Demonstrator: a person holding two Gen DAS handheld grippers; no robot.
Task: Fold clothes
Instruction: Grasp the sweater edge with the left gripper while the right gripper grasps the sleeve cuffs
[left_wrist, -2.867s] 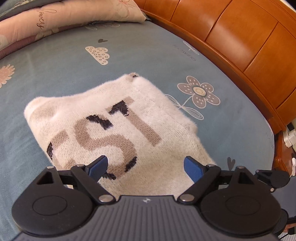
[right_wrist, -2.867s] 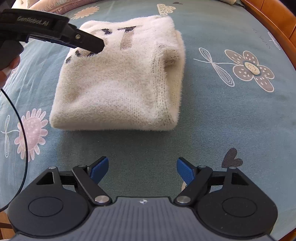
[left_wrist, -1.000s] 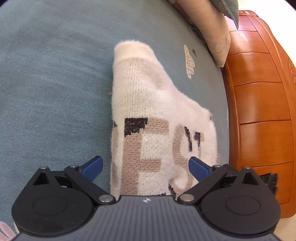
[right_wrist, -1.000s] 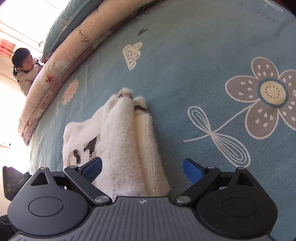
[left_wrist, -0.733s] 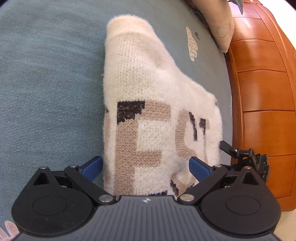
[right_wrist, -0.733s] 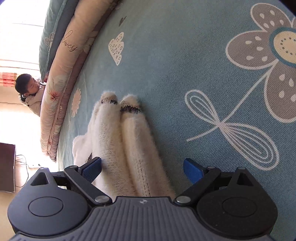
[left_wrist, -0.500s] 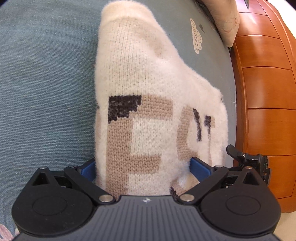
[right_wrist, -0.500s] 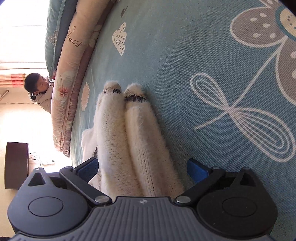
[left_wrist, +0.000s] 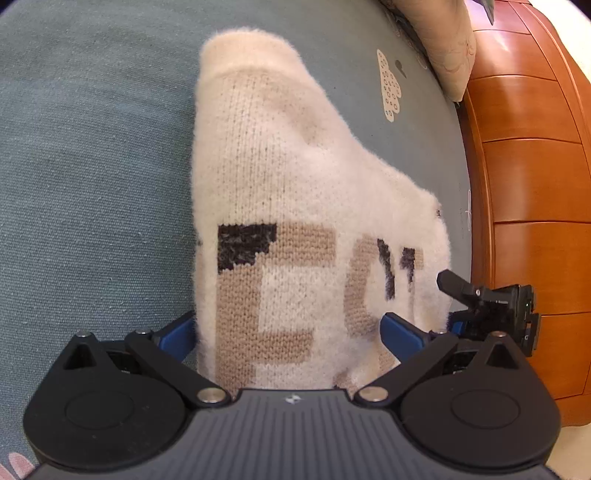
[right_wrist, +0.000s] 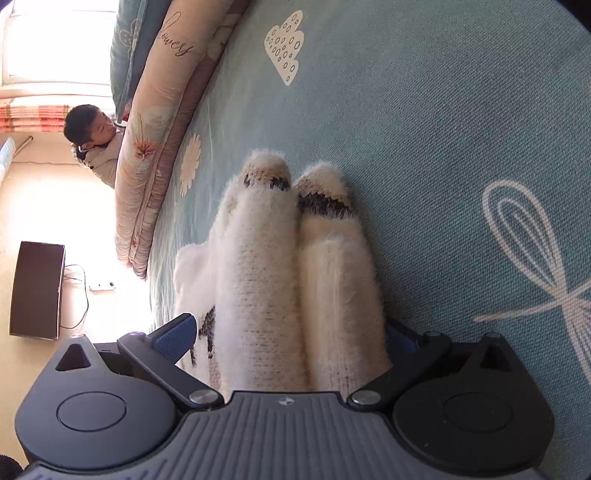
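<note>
Fuzzy cream sweater (left_wrist: 295, 177) (folded, knit) on woven teal bedsheet (left_wrist: 92, 166).

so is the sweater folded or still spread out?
Folded. The white sweater lies as a compact bundle on the bedsheet, and the right wrist view shows its doubled layers stacked at the edge.

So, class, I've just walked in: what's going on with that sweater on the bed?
A person holds a gripper in each hand and is working on a folded cream sweater that lies on a blue-green bedsheet. The left gripper straddles the sweater's lettered end, jaws wide, with the knit between them. The right gripper comes in from the sweater's side, jaws wide around its folded edge. Neither pair of jaws has closed on the sweater yet. Another person sits beyond the bed.
</note>
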